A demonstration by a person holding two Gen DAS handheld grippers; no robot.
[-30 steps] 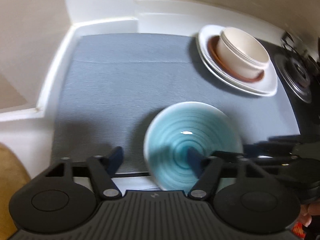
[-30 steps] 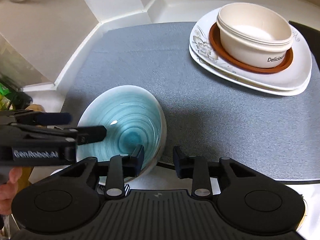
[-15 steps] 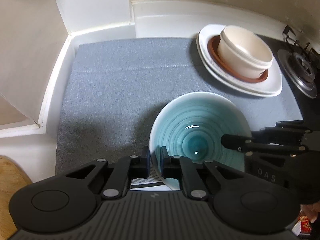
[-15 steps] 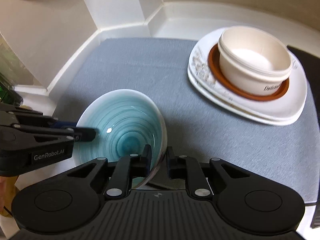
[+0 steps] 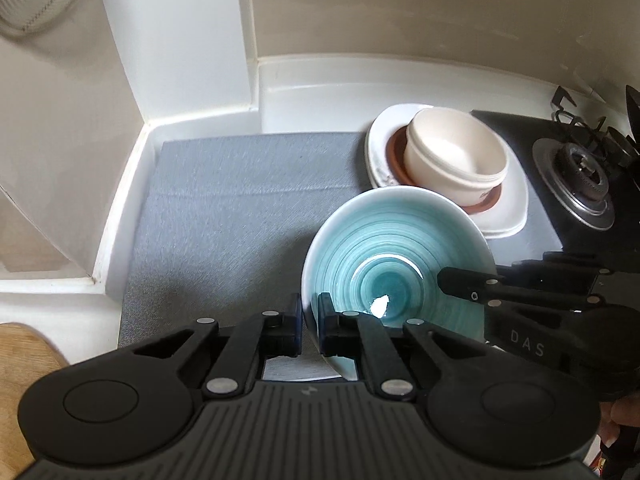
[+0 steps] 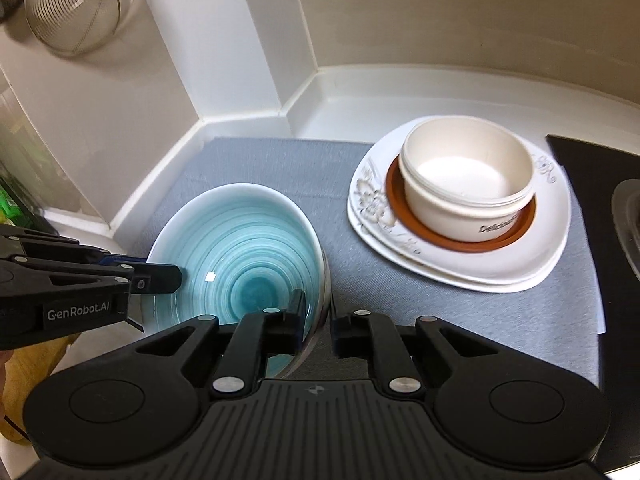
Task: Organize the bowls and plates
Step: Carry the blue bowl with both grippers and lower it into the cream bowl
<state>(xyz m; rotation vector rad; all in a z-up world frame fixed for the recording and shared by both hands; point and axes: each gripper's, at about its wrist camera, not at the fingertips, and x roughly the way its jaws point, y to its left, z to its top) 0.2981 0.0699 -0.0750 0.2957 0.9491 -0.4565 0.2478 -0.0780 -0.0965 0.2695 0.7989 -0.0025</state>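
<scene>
A teal ringed bowl with a white rim is held off the grey mat by both grippers. My left gripper is shut on its near-left rim. My right gripper is shut on its right rim, one finger inside and one outside. The bowl also shows in the right wrist view. Behind it stands a stack: white floral plates, a brown saucer and cream bowls. The stack also shows in the left wrist view.
A gas burner on a black hob lies right of the stack. A white wall corner and raised counter edge bound the mat at left and back. A wire strainer hangs at upper left. A wooden board lies at near left.
Both grippers closed on the bowl's rim and lifted it up off the mat. The views rose, and the stack now sits closer behind the bowl.
</scene>
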